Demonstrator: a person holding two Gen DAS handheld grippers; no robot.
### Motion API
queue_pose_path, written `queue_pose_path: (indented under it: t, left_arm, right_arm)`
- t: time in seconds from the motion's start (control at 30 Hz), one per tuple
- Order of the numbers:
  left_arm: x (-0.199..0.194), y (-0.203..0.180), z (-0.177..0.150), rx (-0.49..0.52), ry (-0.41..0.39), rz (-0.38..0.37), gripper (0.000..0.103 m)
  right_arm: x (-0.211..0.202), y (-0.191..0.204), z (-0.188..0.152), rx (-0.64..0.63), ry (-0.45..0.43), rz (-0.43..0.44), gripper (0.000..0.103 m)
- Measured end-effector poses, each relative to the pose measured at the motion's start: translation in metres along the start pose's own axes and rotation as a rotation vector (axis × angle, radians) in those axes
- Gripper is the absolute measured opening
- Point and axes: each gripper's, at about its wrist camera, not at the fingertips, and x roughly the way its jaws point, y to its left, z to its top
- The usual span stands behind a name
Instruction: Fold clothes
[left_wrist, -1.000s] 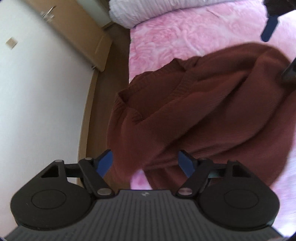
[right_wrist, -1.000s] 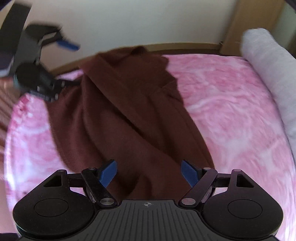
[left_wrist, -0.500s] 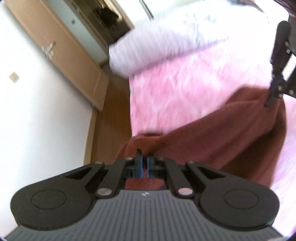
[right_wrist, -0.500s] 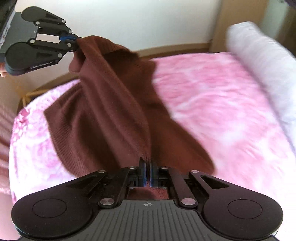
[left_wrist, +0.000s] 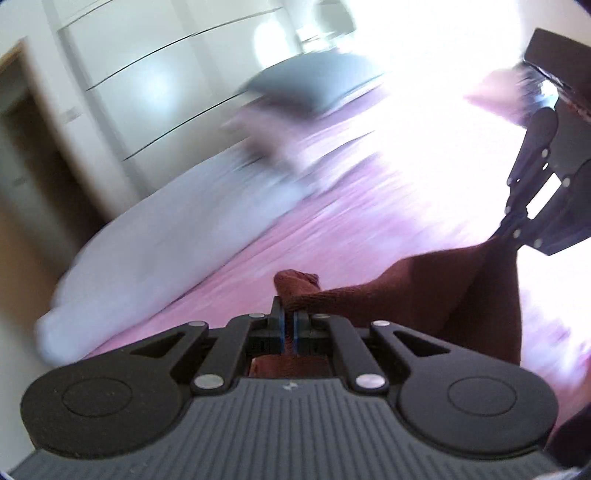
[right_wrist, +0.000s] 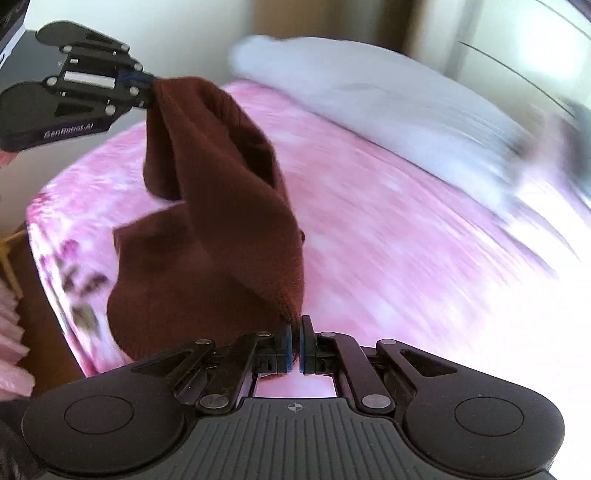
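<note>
Left gripper (left_wrist: 289, 325): clamped tight on a bunched edge of the brown sweater (right_wrist: 221, 221), low centre of the left wrist view, cloth puffing up just above the pads.
Right gripper (right_wrist: 295, 341): pinched shut on another edge of the same knit, low centre of its own view; also visible at right edge of the left wrist view, cloth trailing from its tip.
Sweater: strung between the two grips, hanging in a slack fold, lower part draped toward the pink bedspread (right_wrist: 388, 240) at left-centre of the right wrist view; contact with the bed hard to tell.
Step in hand: lifting and spreading, by the look of it. Best done by pulling the two grips apart until the held edge runs straight, keeping both level, then laying the garment flat without twisting.
Risk: thin pinch on thick knit, could slip under a hard tug; middle sagging and doubled over.
Surroundings: white duvet (right_wrist: 369, 96) along upper right, grey pillow (left_wrist: 314, 81) upper centre, wardrobe (left_wrist: 155, 85) upper left.
Obstacles: duvet and pillow well apart from the sweater; open pink surface ahead. Heavy blur, fine detail uncertain.
</note>
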Motion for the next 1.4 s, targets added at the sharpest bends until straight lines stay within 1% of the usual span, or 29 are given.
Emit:
queue_pose_path:
  t: [0.07,0.13,0.2,0.27,0.3,0.4,0.47,0.5,0.53,0.6,0.63,0.67,0.7,0.77,0.83,0.9,0.93,0.97,1.0,1.03,1.07,1.13,1.2,1.23,1.33,1.37,1.4]
  left_arm:
    - [0.021,-0.037,0.039,0.025,-0.037,-0.086,0.002]
    - [0.04,-0.063,0.077,0.056,-0.084,-0.156,0.002]
    - [0.058,-0.08,0.117,0.101,-0.15,-0.214,0.002]
    - [0.067,-0.094,0.158,0.138,-0.228,-0.259,0.002]
    - [0.068,-0.1,0.178,0.152,-0.266,-0.279,0.002]
    - [0.057,-0.115,0.223,0.172,-0.378,-0.304,0.003]
    - [0.052,-0.109,0.235,0.161,-0.42,-0.308,0.003]
    - [0.05,-0.104,0.236,0.154,-0.431,-0.307,0.003]
    - [0.047,-0.097,0.231,0.143,-0.429,-0.303,0.003]
    - [0.037,-0.083,0.205,0.137,-0.405,-0.291,0.003]
    - [0.036,-0.073,0.189,0.138,-0.378,-0.282,0.003]
    - [0.037,-0.06,0.163,0.136,-0.332,-0.275,0.003]
    - [0.039,-0.045,0.133,0.131,-0.279,-0.268,0.006]
    - [0.052,-0.023,0.079,0.126,-0.123,-0.238,0.012]
    - [0.067,-0.002,0.026,0.097,0.046,-0.189,0.014]
    - [0.067,0.02,-0.02,0.036,0.177,-0.154,0.018]
    - [0.064,0.026,-0.038,0.009,0.22,-0.142,0.018]
    - [0.06,0.03,-0.054,-0.016,0.253,-0.132,0.02]
    - [0.057,0.034,-0.069,-0.043,0.279,-0.128,0.025]
    - [0.057,0.032,-0.081,-0.063,0.3,-0.128,0.027]
    - [0.058,0.027,-0.09,-0.08,0.319,-0.128,0.03]
    - [0.064,0.014,-0.102,-0.104,0.351,-0.144,0.031]
    - [0.067,0.0,-0.105,-0.13,0.366,-0.168,0.041]
    - [0.068,-0.007,-0.106,-0.143,0.372,-0.181,0.043]
    - [0.086,-0.037,-0.101,-0.19,0.378,-0.238,0.054]
    - [0.093,-0.046,-0.1,-0.205,0.38,-0.25,0.061]
    - [0.1,-0.055,-0.099,-0.22,0.382,-0.26,0.066]
  right_arm:
    - [-0.041,-0.04,-0.04,0.084,0.003,-0.088,0.001]
    - [-0.082,-0.078,-0.076,0.16,0.001,-0.184,0.001]
    - [-0.122,-0.104,-0.103,0.211,-0.011,-0.286,0.001]
    - [-0.162,-0.123,-0.122,0.258,-0.03,-0.389,0.001]
    - [-0.182,-0.128,-0.129,0.27,-0.041,-0.447,0.001]
    - [-0.235,-0.127,-0.136,0.248,-0.078,-0.619,0.001]
    - [-0.264,-0.116,-0.135,0.219,-0.116,-0.713,0.001]
    - [-0.273,-0.106,-0.132,0.21,-0.136,-0.729,0.001]
    - [-0.277,-0.095,-0.128,0.202,-0.153,-0.721,0.001]
    - [-0.285,-0.073,-0.119,0.187,-0.187,-0.704,0.001]
    - [-0.285,-0.06,-0.115,0.181,-0.197,-0.674,0.002]
    - [-0.278,-0.046,-0.111,0.179,-0.198,-0.618,0.002]
    - [-0.267,-0.03,-0.107,0.177,-0.195,-0.554,0.002]
    - [-0.234,0.002,-0.098,0.175,-0.18,-0.411,0.002]
    - [-0.192,0.036,-0.092,0.143,-0.111,-0.252,0.002]
    - [-0.155,0.065,-0.092,0.12,-0.053,-0.099,0.003]
    - [-0.14,0.077,-0.092,0.124,-0.034,-0.035,0.005]
    - [-0.126,0.083,-0.091,0.129,-0.009,0.007,0.025]
    - [-0.11,0.084,-0.088,0.138,0.016,0.035,0.04]
    - [-0.095,0.082,-0.084,0.153,0.037,0.05,0.068]
    - [-0.083,0.075,-0.08,0.177,0.054,0.052,0.073]
    - [-0.058,0.061,-0.07,0.224,0.088,0.055,0.073]
    - [-0.034,0.047,-0.061,0.271,0.121,0.058,0.073]
    - [-0.025,0.038,-0.061,0.292,0.14,0.051,0.073]
    - [-0.016,-0.004,-0.079,0.33,0.201,-0.005,0.073]
    - [-0.014,-0.017,-0.085,0.333,0.216,-0.025,0.073]
    - [-0.013,-0.032,-0.091,0.333,0.227,-0.042,0.073]
